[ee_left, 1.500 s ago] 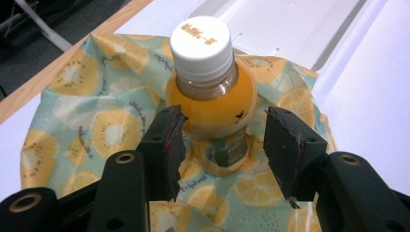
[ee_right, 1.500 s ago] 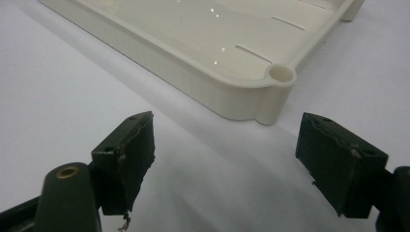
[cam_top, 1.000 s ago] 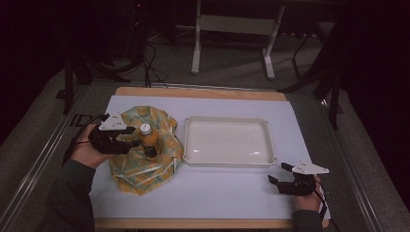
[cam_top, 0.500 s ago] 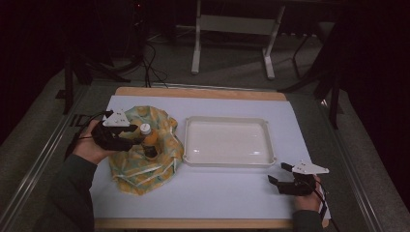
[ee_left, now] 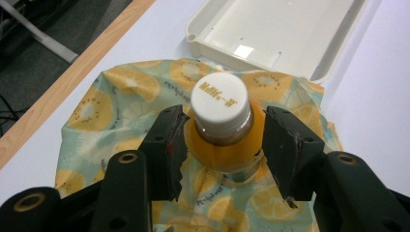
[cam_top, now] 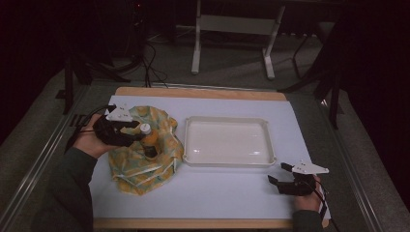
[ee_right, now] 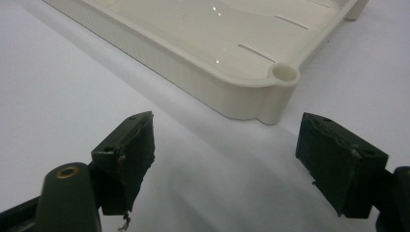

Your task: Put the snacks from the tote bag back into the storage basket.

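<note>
One orange bottle (ee_left: 223, 129) with a white cap, one fruit-print cloth (cam_top: 145, 147) under it, one cream tray (cam_top: 227, 141), and two tongs (a left (cam_top: 140, 137), a right (cam_top: 279, 175)) sit on one counter (cam_top: 217, 193).

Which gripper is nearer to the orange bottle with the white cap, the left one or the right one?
Left. The left gripper has its jaws on both sides of the orange bottle, just below the cap. The right gripper is far away, past the white tray, jaws open.
</note>
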`<state>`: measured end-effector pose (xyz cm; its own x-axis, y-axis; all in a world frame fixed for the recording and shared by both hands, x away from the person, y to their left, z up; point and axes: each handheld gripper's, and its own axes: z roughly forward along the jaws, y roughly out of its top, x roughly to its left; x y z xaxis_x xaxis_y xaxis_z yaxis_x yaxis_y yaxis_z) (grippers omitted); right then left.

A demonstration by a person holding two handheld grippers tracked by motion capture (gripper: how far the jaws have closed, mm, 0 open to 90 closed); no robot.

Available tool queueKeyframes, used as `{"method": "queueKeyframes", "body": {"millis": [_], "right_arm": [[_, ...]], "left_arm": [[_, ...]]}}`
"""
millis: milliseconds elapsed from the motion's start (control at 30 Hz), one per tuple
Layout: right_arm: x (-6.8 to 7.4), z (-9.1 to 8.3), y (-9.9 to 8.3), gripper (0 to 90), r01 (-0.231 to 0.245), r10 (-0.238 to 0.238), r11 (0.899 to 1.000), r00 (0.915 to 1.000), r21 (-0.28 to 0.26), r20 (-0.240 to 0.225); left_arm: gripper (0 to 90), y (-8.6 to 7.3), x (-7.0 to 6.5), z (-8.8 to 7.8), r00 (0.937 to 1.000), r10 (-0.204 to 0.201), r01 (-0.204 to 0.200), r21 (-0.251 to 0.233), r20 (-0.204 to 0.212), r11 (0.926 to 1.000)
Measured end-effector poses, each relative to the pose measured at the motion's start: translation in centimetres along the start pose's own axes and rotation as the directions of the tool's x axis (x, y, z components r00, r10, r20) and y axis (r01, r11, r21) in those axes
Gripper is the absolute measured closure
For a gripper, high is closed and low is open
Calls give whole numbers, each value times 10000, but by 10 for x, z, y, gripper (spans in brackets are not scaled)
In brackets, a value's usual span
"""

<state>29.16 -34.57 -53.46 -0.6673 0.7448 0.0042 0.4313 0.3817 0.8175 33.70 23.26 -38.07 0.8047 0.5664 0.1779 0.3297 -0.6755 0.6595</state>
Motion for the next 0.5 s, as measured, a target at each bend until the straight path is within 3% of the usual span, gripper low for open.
{"method": "queueKeyframes", "body": {"millis": [500], "right_arm": [[0,0,0,211,-25,25,10000,10000,13,-39]], "left_arm": [[496,13,6,4,9984,450,-473,687,339,9965]]}}
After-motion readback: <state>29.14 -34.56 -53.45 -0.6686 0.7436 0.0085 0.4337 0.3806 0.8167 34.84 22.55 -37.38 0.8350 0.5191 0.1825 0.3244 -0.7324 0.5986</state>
